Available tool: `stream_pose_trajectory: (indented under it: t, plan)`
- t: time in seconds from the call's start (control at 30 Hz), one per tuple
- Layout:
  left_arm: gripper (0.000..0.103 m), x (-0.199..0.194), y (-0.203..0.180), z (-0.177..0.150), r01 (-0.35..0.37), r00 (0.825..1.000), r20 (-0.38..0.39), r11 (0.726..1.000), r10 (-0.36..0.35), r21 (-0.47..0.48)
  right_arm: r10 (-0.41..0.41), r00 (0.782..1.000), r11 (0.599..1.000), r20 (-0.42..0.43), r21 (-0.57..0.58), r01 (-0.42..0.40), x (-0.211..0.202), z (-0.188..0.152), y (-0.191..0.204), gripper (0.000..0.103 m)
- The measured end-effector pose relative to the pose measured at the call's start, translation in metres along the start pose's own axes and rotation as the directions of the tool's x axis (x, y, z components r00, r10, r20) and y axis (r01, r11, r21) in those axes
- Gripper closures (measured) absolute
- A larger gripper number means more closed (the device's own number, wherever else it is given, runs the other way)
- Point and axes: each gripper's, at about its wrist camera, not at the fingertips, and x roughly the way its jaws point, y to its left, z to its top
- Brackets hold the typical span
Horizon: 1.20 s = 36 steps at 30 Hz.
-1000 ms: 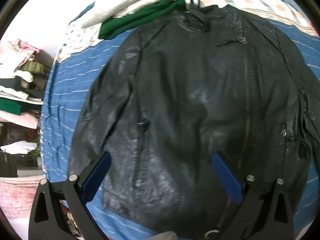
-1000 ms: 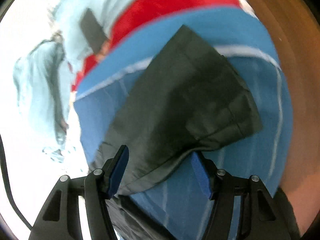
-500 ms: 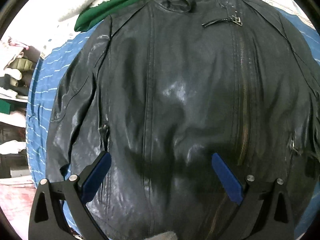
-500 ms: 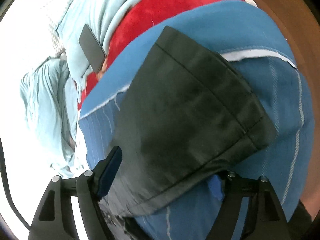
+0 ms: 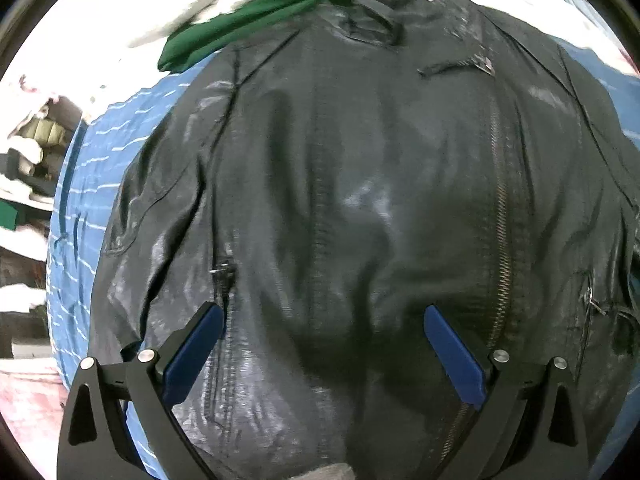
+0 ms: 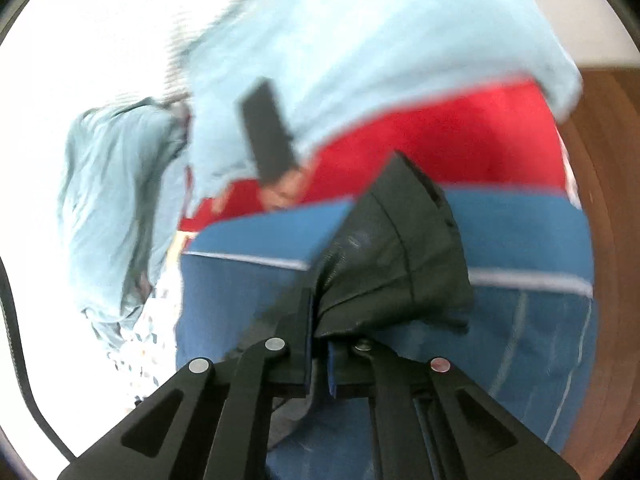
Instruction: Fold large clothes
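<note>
My black leather zip-front jacket [image 5: 360,200] lies flat and unfolded on the blue striped bedsheet [image 5: 84,184], so the folding has barely begun. My right hand-held gripper [image 6: 318,340] is clamped on its black sleeve cuff [image 6: 400,256]; the left hand-held gripper [image 5: 324,344] hangs wide apart over the hem, gripping nothing

- Both fisheye views bent strongly at their dark round rims.
- White areas along the upper edges were blown out.
- The black jacket [image 5: 360,200] showed pale glare patches and a dim middle.
- The right wrist view was smeared by motion blur.
</note>
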Motion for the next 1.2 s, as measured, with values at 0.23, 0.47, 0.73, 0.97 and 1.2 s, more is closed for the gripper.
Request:
stream_pose_trajectory:
  t: [0.23, 0.47, 0.73, 0.97, 1.2]
  plan:
    - [0.000, 0.002, 0.053, 0.002, 0.007, 1.000, -0.006, 0.994, -0.007, -0.107, 0.105, 0.994, 0.951, 0.003, -0.294, -0.100, -0.032, -0.009, 0.139, 0.098]
    - [0.000, 0.013, 0.154, -0.019, -0.033, 0.998, -0.053, 0.955, 0.018, -0.295, 0.152, 0.970, 0.766, -0.191, -0.597, -0.238, -0.026, -0.137, 0.279, 0.098]
    - [0.000, 0.032, 0.289, -0.110, -0.106, 0.985, -0.170, 0.808, 0.008, -0.580, 0.003, 0.902, 0.293, -0.432, -0.862, -0.414, 0.013, -0.424, 0.353, 0.099]
    - [0.000, 0.059, 0.340, -0.192, -0.105, 0.962, -0.243, 0.655, -0.123, -0.748, -0.373, 0.865, -0.142, -0.336, -0.901, -0.411, 0.070, -0.626, 0.288, 0.091]
    - [0.001, 0.087, 0.356, -0.247, 0.067, 0.912, -0.098, 0.381, -0.398, -0.922, -0.432, 0.729, 0.067, -0.531, -0.825, -0.561, 0.016, -0.596, 0.276, 0.039]
